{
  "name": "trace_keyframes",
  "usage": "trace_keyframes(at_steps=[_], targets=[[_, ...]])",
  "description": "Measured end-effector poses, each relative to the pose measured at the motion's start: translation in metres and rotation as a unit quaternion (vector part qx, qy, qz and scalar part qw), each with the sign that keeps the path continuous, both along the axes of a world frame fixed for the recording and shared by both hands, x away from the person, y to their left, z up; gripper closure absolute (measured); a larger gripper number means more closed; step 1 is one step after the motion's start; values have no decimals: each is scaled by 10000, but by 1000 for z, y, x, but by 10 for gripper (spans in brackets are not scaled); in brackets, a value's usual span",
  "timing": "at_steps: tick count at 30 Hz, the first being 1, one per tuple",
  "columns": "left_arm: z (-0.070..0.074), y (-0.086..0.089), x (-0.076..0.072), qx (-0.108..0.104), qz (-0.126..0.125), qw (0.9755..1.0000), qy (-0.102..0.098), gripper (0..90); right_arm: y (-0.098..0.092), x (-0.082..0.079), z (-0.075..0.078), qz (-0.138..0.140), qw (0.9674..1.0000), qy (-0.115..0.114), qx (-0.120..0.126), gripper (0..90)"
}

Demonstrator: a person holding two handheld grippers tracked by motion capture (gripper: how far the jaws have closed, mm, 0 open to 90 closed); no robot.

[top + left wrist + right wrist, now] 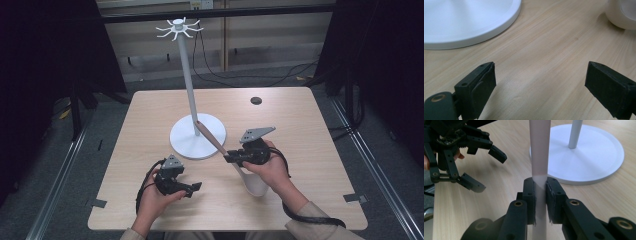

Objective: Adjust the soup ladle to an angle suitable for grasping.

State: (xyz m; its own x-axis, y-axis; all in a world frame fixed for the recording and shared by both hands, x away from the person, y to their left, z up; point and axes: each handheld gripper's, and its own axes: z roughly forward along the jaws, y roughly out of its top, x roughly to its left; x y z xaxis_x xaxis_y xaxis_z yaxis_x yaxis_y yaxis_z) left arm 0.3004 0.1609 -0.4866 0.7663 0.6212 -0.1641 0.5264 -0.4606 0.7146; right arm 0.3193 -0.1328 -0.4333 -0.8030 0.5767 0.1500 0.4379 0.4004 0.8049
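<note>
Pale wood grain runs across the surface, which has rounded corners and a small black disc near its far edge; grey floor and dark curtains surround it. My right hand-held gripper pinches the flat handle of a long shoehorn, cream at the scoop, pinkish-brown at the tip, slanting from near the surface's near edge up to the white stand, whose round base sits mid-surface. My left hand-held gripper hovers spread, holding nothing, toward the near left corner.
</note>
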Motion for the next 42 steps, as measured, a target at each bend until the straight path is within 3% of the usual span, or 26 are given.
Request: trace_keyframes(at_steps=[12, 16, 20, 30, 36, 42], targets=[[3, -5, 0, -282, 37, 9996, -26, 96, -9, -8, 7, -146, 9979, -313, 556, 793], [9, -8, 1, -524, 57, 9985, -152, 97, -10, -11, 13, -173, 9954, -404, 847, 793], [16, -13, 1, -879, 49, 9956, -313, 97, -10, -13, 17, -213, 9939, -564, 921, 793], [22, -27, -1, -1130, -87, 9927, -421, 100, -5, -15, 22, -193, 9933, -661, 930, 792], [28, -36, 0, -1433, -146, 9882, -522, 120, 4, -14, 26, -187, 9928, -737, 925, 792], [31, -42, 0, -1696, -125, 9839, -551, 208, 11, -15, 29, -246, 9912, -823, 1009, 791]])
